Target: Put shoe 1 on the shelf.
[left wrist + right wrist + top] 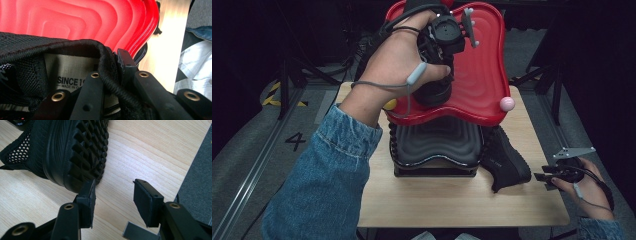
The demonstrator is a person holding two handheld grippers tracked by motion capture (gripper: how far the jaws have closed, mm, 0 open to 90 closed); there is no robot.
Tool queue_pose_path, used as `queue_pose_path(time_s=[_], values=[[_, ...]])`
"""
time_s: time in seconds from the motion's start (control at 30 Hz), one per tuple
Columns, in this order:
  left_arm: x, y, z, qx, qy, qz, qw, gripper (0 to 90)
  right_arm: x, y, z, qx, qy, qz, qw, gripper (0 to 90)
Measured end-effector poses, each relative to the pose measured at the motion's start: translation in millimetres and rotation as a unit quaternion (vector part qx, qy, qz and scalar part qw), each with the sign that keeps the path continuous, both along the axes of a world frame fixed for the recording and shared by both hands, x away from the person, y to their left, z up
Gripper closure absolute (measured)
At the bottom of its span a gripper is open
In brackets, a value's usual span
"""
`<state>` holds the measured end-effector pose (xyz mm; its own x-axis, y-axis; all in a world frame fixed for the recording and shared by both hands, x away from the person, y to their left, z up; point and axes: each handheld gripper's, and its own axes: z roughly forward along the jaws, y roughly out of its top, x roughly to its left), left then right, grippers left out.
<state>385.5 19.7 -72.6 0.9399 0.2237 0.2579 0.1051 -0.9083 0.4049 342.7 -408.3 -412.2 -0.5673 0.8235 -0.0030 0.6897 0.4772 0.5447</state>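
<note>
Here, the red tray (482, 75), the upper tier of a small rack on the wooden desk (452, 200), served as the landmark. The left gripper (439, 75) was above the tray's near half, its fingers (125, 62) closed on the collar of a black shoe (434, 92); the left gripper view showed the padded rim (100, 50) pinched between them, a printed label (72, 70) inside the shoe, and the tray's stepped red surface just behind. Whether the sole already rested on the tray could not be told. A pink ball (507, 104) sat at the tray's right front edge, and part of a yellow object (390, 104) showed at its left front edge. Below the tray lay a black tray (434, 142) of the same ribbed form, with nothing visible on it. A second black shoe (507, 160) lay on the desk to the right of and below the red tray, against the rack. The right gripper (548, 176) was held beside this shoe, its fingers (86, 195) apart and holding nothing, one of them close to the treaded sole (85, 152). As a judgement, the work appeared about half done: one shoe was being set on the red tray and needed release, while the other remained to be gripped and placed.
</note>
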Motion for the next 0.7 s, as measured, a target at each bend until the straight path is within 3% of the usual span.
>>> queue_pose_path(time_s=[0.13, 0.5, 0.7], values=[[4.5, -1.8, -6.0, 0.009, 0.004, 0.000, 0.9999, 83.2, 0.1, 0.1, -0.2, 0.000, 0.001, 0.001, 1.0000, 53.0], [7.0, 2.2, -9.5, -0.001, 0.001, 0.003, 1.0000, 83.4, 0.5, 2.8, -1.0, -0.002, -0.001, 0.006, 1.0000, 52.9], [1.4, -1.1, -11.6, 0.015, -0.003, 0.008, 0.9999, 83.9, 0.7, 3.1, -0.9, -0.002, -0.001, 0.006, 1.0000, 52.8]])
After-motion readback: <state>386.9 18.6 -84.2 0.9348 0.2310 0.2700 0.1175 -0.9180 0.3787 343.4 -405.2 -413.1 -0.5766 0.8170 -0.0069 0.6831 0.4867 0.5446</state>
